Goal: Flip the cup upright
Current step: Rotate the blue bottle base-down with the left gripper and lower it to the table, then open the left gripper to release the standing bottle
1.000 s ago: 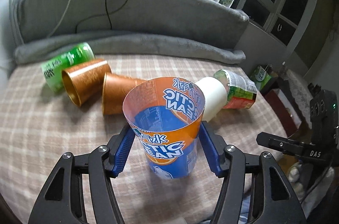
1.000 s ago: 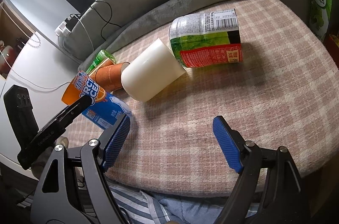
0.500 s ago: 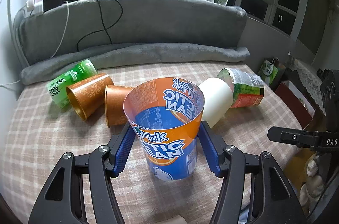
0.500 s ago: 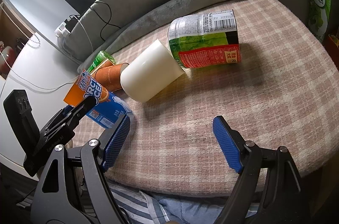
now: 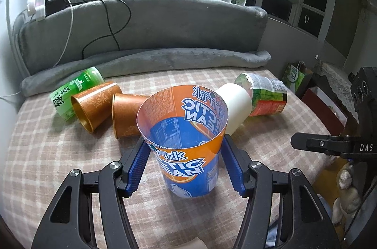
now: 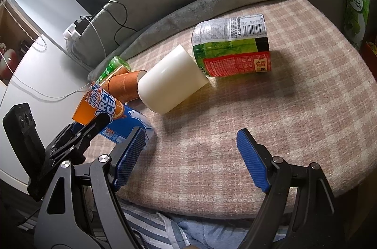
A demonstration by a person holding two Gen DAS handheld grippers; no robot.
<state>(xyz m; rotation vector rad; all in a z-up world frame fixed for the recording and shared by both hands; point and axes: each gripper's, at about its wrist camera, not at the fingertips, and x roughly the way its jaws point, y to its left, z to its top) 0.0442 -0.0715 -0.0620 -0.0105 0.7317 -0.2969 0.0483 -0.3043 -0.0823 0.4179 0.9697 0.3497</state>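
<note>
Since a second ago the left tongs [image 5: 186, 169] have levelled out, still clamping the orange-and-blue Arctic Ocean cup [image 5: 186, 143], mouth up, axis near vertical, base on the checked bed cover [image 5: 47, 154]. Right tongs [image 6: 190, 159] gape wide, empty, well right of it.

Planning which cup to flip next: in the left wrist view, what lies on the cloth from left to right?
Green bottle → first copper cup → second copper cup → blue-orange cup between the left hand-held gripper fingers → white cup → green-red cup.
</note>
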